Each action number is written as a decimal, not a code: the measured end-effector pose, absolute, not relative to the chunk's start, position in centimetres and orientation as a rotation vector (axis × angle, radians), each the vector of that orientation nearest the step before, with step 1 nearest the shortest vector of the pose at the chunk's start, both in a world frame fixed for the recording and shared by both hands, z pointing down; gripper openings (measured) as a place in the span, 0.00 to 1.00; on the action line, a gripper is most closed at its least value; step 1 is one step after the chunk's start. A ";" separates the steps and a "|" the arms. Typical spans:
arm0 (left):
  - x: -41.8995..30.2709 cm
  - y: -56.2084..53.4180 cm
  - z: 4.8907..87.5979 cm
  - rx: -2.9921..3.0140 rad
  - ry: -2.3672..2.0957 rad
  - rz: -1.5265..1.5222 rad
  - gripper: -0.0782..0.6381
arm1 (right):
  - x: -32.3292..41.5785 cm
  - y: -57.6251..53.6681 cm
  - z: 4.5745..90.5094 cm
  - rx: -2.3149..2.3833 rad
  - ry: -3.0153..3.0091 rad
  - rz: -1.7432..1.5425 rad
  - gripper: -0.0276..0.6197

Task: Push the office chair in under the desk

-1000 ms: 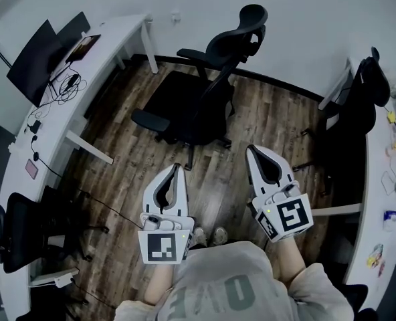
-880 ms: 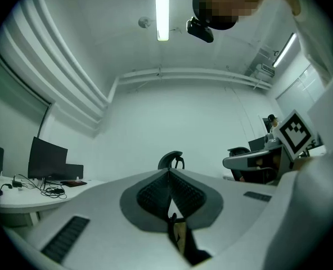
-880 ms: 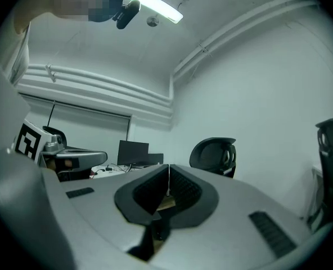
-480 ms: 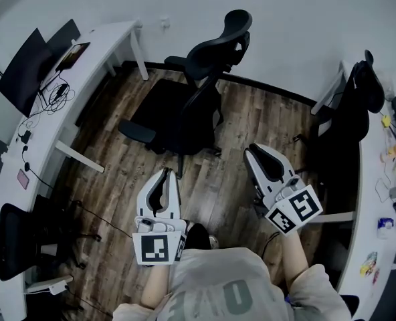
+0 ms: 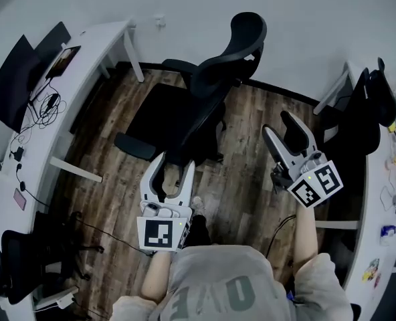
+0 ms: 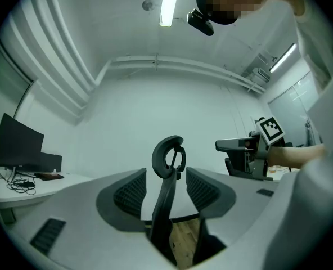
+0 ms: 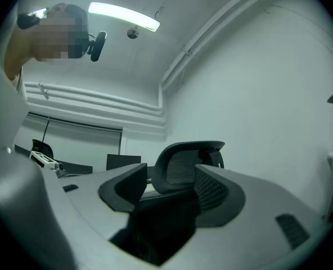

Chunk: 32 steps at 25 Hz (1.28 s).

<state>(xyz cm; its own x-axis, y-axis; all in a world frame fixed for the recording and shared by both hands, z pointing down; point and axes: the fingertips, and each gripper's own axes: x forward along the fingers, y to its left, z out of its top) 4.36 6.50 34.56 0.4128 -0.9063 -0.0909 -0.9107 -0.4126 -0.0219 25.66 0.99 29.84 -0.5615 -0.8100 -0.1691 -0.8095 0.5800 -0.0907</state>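
Head view: left hand-held gripper (image 5: 174, 162) and right hand-held gripper (image 5: 278, 122), jaws just opened and empty, face the black mesh office chair (image 5: 205, 85), apparently readying a push toward the white desk (image 5: 84, 65) edge.

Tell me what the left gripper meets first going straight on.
Likely the office chair back, lined up ahead of the left gripper; its jaws have just been opening, gripping nothing. Depth unclear.

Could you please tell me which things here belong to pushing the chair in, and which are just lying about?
For the job:
office chair; white desk on the left, probably where it goes.

Just lying about:
monitor; cables on that desk; black chair at the right; another chair, bottom left.
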 end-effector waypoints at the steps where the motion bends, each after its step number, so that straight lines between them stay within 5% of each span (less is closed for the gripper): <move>1: 4.0 4.9 34.7 -2.594 1.658 0.099 0.41 | 25.7 -0.4 29.7 -1.382 2.611 0.007 0.44; 6: 3.5 -2.2 34.3 -2.710 1.566 0.106 0.41 | 25.9 -7.5 29.8 -1.511 2.612 0.048 0.44; 10: 5.3 -6.3 33.9 -2.825 1.408 0.092 0.52 | 27.2 -12.8 29.7 -1.557 2.565 0.020 0.44; 32: 11.4 -13.9 30.0 -2.853 1.342 0.140 0.53 | 26.5 -20.3 31.5 -0.978 2.946 -0.137 0.49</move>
